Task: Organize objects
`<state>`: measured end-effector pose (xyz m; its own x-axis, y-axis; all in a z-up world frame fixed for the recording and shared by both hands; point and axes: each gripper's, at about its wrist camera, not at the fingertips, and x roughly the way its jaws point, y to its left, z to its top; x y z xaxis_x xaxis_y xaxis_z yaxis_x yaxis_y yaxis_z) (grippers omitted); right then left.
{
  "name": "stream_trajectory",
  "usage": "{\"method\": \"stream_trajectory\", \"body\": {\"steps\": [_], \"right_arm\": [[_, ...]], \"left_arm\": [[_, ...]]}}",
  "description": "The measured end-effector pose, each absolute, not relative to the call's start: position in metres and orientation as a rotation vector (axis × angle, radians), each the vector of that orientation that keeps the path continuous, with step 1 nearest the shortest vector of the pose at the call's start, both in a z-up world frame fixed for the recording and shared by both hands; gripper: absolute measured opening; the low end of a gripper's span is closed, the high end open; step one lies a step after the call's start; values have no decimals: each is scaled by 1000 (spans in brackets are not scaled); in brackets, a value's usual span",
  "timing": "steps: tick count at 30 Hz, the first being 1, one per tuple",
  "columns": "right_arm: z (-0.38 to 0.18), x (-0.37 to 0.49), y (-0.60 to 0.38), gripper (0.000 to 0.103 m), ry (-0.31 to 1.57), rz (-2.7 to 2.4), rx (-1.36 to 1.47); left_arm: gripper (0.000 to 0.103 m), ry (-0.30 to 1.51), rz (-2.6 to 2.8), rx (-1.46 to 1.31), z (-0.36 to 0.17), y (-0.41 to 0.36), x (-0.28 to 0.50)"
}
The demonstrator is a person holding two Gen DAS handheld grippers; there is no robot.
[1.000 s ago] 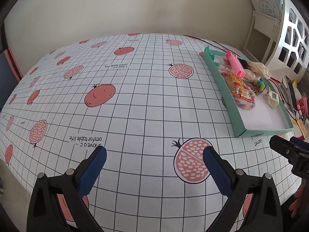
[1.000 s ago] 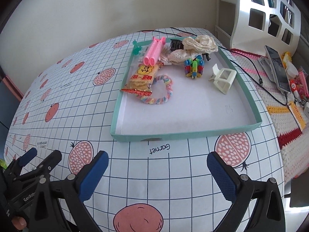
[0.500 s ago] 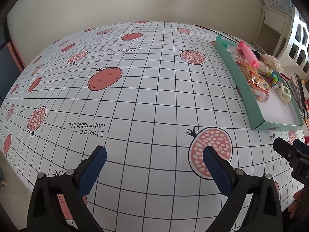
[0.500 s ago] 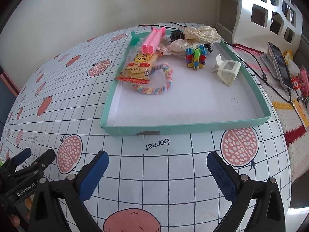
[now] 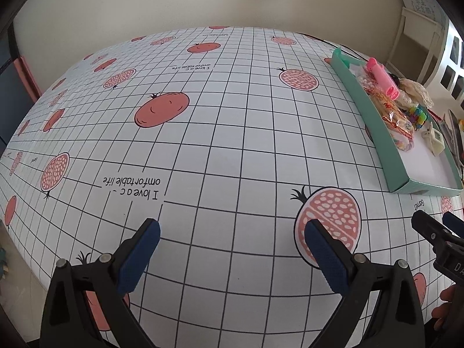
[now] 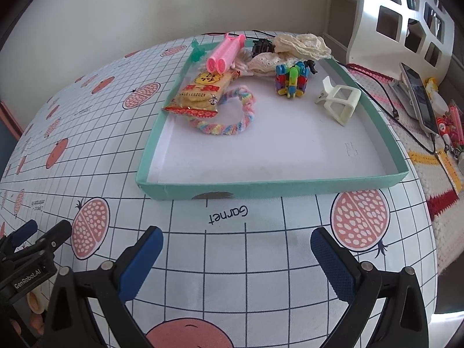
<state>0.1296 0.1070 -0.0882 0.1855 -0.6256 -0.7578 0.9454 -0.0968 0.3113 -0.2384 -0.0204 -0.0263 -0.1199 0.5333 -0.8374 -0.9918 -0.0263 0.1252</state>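
Observation:
A shallow teal tray [image 6: 269,187] with a white floor lies on the pomegranate-print tablecloth. Inside it are a yellow snack packet [image 6: 200,94], a pastel braided ring [image 6: 229,124], a pink double tube [image 6: 224,53], a multicoloured toy [image 6: 291,79], a white hair claw [image 6: 339,103] and cream lace cloth [image 6: 298,45]. My right gripper [image 6: 236,253] hovers open and empty in front of the tray's near wall. My left gripper [image 5: 232,246] is open over bare cloth, left of the tray [image 5: 374,121]. The right gripper's tip [image 5: 435,230] shows at the left view's right edge.
A green clip [image 6: 198,52] lies just outside the tray's far left corner. A phone [image 6: 417,95] on a cable, pens and a crocheted mat [image 6: 432,174] sit to the right. A white lattice shelf [image 6: 406,14] stands behind. The table's edge runs along the left.
The right gripper has drawn closer to the tray, which looms larger. The left view has swung left, pushing the tray toward the right edge. Both grippers stay open.

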Motion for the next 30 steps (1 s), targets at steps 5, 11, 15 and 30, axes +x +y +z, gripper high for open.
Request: {"method": "stream_trajectory", "body": {"steps": [5, 11, 15, 30], "right_arm": [[-92, 129, 105, 103, 445, -1387, 963], [-94, 131, 106, 103, 463, -1401, 947], [-95, 135, 104, 103, 492, -1409, 924], [-96, 135, 107, 103, 475, -1429, 917]], "left_arm": [[100, 879, 1509, -722, -30, -20, -239], [100, 873, 1506, -734, -31, -19, -240], [100, 868, 1509, -729, -32, -19, -240], [103, 838, 1519, -699, -34, -21, -239]]}}
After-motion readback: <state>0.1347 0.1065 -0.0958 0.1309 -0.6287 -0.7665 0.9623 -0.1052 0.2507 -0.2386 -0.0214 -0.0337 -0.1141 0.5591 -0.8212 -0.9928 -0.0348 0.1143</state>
